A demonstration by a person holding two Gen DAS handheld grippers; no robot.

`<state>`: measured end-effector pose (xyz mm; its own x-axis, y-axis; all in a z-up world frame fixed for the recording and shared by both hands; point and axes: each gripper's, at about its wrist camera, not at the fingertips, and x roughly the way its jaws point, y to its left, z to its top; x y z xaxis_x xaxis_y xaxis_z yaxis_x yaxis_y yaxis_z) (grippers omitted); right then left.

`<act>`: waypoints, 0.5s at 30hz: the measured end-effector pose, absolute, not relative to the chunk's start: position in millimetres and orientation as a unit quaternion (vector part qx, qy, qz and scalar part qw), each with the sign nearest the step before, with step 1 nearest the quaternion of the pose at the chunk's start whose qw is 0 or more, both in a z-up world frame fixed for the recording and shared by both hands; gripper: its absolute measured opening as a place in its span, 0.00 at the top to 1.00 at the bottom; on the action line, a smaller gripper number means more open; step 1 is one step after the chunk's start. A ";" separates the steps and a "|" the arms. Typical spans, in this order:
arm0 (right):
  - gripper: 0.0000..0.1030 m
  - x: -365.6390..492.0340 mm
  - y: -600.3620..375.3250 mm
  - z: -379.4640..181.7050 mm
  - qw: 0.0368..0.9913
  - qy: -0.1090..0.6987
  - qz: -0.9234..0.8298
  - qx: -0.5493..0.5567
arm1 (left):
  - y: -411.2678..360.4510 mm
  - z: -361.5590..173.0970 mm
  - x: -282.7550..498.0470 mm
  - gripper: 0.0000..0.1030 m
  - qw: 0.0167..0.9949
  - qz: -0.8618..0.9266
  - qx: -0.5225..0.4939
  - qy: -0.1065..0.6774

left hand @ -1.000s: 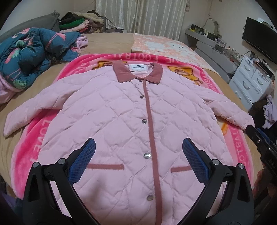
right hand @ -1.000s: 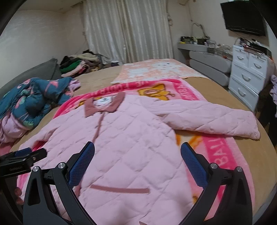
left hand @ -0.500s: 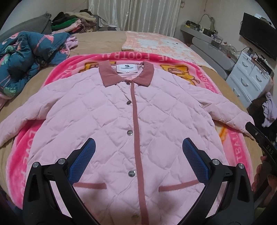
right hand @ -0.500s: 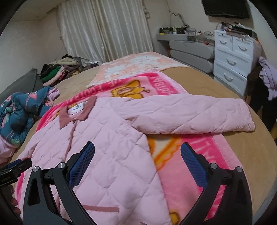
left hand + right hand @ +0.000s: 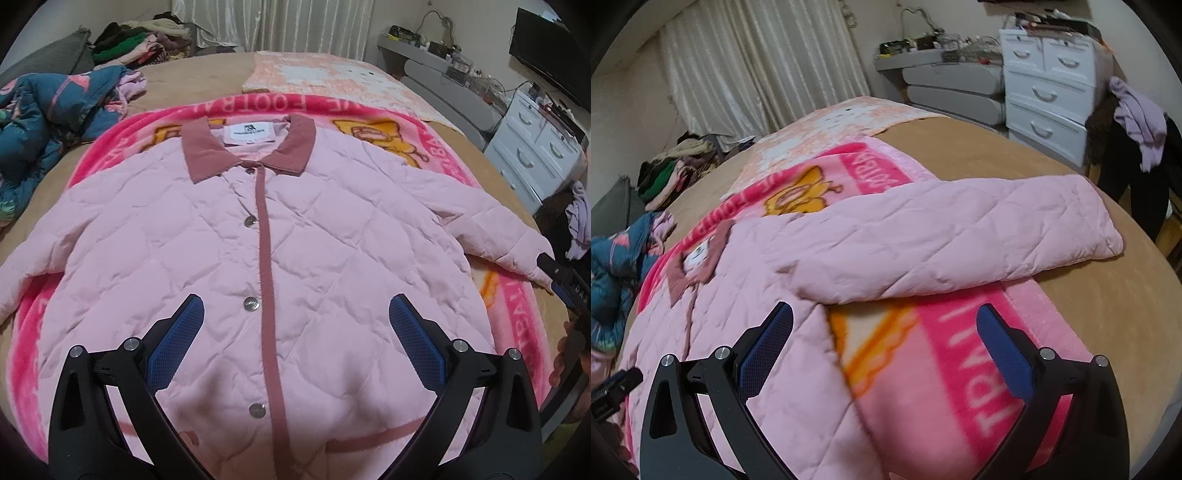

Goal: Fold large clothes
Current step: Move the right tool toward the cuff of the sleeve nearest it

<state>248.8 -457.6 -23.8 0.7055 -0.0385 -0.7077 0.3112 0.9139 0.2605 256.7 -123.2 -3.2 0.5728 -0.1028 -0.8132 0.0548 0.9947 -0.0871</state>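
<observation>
the left gripper [image 5: 295, 325] hangs with its blue-padded fingers [image 5: 173, 343] spread wide and holding nothing, low over the front of a pink quilted jacket [image 5: 314, 240] that lies face up and buttoned on a bright pink fleece blanket [image 5: 517, 306] spread across a tan-covered bed [image 5: 1126, 314]. the right gripper [image 5: 884, 332] is likewise released, fingers apart and empty, above the jacket's side edge and the bare blanket beside it. a dusty-rose placket [image 5: 266, 258] with metal snaps runs up the jacket's middle to a matching collar [image 5: 207, 151] with a white label inside. just beyond the right gripper, the jacket's right sleeve [image 5: 960, 236] stretches out sideways over the blanket, its cuff resting on the tan cover; in the left wrist view the right gripper's tip sits at that cuff. farther off, a crumpled teal floral quilt [image 5: 48, 110] lies at the bed's left side and a pale peach cartoon-print blanket [image 5: 325, 77] covers the far end. a heap of clothes [image 5: 136, 37], cream curtains [image 5: 757, 66] and a white chest of drawers [image 5: 1045, 88] line the back of the room.
</observation>
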 end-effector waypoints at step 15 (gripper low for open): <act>0.04 282.0 -567.7 -92.7 0.838 0.405 -0.209 0.301 | -119.0 -36.6 273.4 0.09 0.874 -0.023 -0.011 0.485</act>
<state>281.9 -567.7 -92.7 0.5851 -0.1070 -0.8038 0.5935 0.7320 0.3346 273.5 -119.0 -36.6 0.5279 -0.0506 -0.8478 0.0289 0.9987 -0.0416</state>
